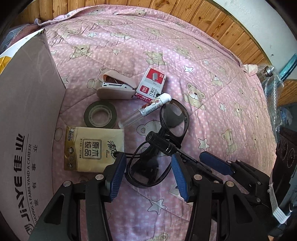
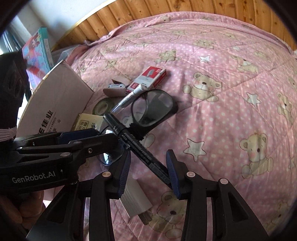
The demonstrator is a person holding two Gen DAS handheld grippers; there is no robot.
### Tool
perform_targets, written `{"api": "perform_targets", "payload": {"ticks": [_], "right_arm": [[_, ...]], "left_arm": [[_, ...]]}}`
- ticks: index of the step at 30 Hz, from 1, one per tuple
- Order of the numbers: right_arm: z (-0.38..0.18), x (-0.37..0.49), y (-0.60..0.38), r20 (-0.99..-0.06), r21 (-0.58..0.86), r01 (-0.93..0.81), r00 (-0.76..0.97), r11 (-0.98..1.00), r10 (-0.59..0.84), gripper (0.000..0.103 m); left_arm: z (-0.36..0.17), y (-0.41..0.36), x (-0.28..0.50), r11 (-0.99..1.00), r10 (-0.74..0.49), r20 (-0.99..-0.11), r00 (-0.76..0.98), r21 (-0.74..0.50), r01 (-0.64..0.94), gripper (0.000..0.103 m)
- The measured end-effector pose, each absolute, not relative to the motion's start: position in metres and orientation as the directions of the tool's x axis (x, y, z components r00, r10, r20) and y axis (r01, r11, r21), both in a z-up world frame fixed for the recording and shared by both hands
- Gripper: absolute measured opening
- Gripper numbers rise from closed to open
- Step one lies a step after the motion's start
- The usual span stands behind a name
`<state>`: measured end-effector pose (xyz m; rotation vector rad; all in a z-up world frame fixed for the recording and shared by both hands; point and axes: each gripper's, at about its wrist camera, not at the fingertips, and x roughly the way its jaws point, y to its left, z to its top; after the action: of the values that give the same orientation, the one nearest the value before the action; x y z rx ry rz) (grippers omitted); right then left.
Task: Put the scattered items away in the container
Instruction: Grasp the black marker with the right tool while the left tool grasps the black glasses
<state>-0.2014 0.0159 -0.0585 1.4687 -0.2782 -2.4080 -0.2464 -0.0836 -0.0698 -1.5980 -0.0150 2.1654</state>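
Dark safety glasses (image 1: 148, 172) lie on the pink bear quilt (image 1: 213, 111). My left gripper (image 1: 148, 166) is open, its blue pads either side of the near lens. A black pen-shaped tool (image 2: 137, 142) rests across the glasses (image 2: 154, 109). My right gripper (image 2: 148, 157) is open around the tool's near end, which touches the right pad. Beyond lie a tissue pack (image 1: 92, 150), tape roll (image 1: 100, 115), clear tube (image 1: 146, 109), stapler (image 1: 115, 87) and staples box (image 1: 152, 81). The cardboard box (image 1: 27, 111) stands at the left, its flap raised.
A grey ridged block (image 2: 135, 198) lies on the quilt (image 2: 232, 92) under my right gripper. Wooden wall panels (image 1: 185, 13) run behind the bed. A colourful box (image 2: 37, 48) leans beyond the cardboard box (image 2: 55, 96). Bubble wrap (image 1: 272, 89) sits at the right edge.
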Motion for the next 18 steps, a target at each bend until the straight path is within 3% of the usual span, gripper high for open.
{"api": "perform_targets", "payload": {"ticks": [4,11,18], "right_arm": [[-0.062,-0.200,0.022,-0.818,0.363,0.130,-0.430,-0.923,-0.382,0.014],[-0.076,-0.184,0.066,-0.796,0.471,-0.032,-0.446,-0.881,-0.409,0.014],[-0.079,-0.181,0.074,-0.776,0.517,-0.071,-0.460,-0.853,-0.432,0.014]], "left_arm": [[-0.070,-0.079,-0.249,-0.897,0.353,-0.905,-0.237,-0.256,-0.360,0.053],[-0.072,-0.061,-0.251,-0.881,0.343,-0.903,-0.260,-0.214,-0.422,0.060],[-0.078,-0.040,-0.257,-0.867,0.336,-0.904,-0.265,-0.187,-0.462,0.061]]}}
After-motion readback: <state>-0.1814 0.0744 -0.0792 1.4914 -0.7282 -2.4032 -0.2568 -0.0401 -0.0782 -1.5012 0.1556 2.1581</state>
